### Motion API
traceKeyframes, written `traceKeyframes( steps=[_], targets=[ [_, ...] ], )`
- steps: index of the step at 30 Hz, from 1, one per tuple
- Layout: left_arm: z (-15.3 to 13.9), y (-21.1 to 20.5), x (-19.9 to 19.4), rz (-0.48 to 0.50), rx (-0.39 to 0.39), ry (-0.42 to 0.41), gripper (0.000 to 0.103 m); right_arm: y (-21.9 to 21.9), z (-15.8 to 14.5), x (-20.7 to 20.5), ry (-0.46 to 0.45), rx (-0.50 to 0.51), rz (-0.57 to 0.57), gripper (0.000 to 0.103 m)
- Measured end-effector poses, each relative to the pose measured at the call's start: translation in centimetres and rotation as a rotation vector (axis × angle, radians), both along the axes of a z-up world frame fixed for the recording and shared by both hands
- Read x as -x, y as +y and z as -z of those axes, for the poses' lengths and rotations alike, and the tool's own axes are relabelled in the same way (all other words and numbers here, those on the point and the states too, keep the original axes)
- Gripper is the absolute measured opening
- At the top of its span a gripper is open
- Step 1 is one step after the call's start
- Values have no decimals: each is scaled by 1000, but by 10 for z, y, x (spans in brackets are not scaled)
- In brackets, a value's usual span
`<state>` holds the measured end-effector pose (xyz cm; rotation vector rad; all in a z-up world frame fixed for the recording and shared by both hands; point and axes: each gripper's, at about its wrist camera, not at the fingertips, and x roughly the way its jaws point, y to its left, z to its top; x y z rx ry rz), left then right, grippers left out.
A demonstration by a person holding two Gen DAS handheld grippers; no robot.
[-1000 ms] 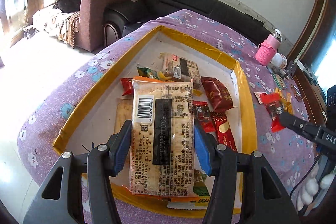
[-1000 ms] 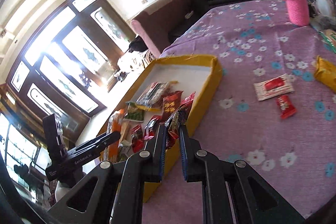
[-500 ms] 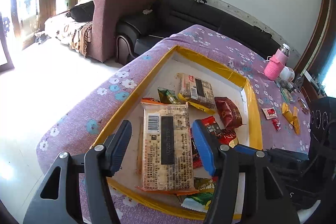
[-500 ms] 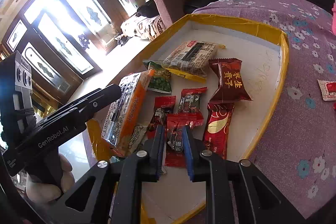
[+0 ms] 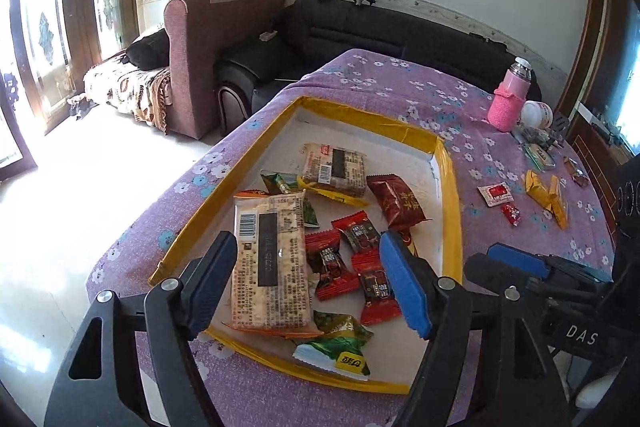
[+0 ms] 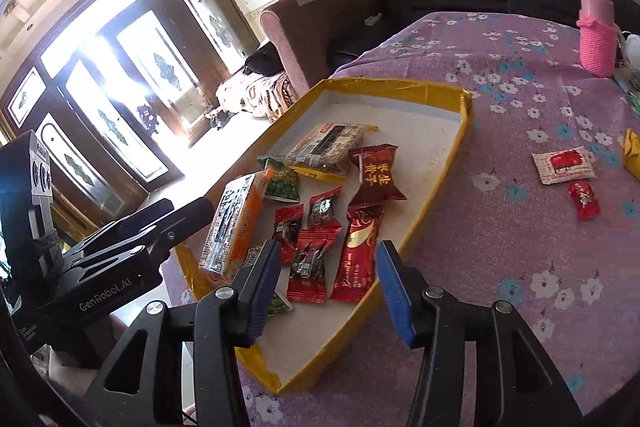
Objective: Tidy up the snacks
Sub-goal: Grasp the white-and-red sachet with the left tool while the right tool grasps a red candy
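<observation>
Black gripper frames, blue-padded fingers [image 5: 404, 287], silver screws, white "GenRobot.AI" lettering

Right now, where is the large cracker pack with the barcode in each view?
Left wrist: cracker pack lies flat, lower centre, in the yellow-edged tray.
Right wrist: cracker pack appears left of centre, seen edge-on, orange side showing.
Shared landmark: pink bottle.

Readable text, both wrist views.
"GenRobot.AI" in white on the black body of the left gripper [image 6: 120, 259], seen at left from the right wrist; "DAS" on the right gripper [image 5: 560, 287] housing; snack wrappers carry characters and a barcode, not legible.
</observation>
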<state>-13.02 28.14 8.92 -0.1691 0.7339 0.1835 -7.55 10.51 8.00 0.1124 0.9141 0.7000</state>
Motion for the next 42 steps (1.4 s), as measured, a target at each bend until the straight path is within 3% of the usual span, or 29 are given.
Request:
traceKeyframes(
  steps=[11,22,25,28,37,39,40,42],
  targets=[
    [-4,-37,-1,69,-35,25,74,-82,3,-6,7,-50,145,56],
    [2,-79,-16,280,196,69,75,-216,13,-34,57,-82,453,61],
    [3,-94,-19,332,216,77,75,-235,16,-45,62,-83,498,61],
    [-1,-104,-20,359,207,65,75,-225,21,-62,60,-42,476,61],
    [-16,-105,-39,385,198,64,75,-126,60,-117,2,213,311,58],
    [-20,-105,-50,389,209,58,75,-115,66,-120,-21,259,309,48],
    [-22,-106,-57,394,215,54,75,-112,67,-119,-42,280,314,29],
    [-23,-112,-74,404,218,58,75,-114,66,-116,-39,252,305,27]
  ],
)
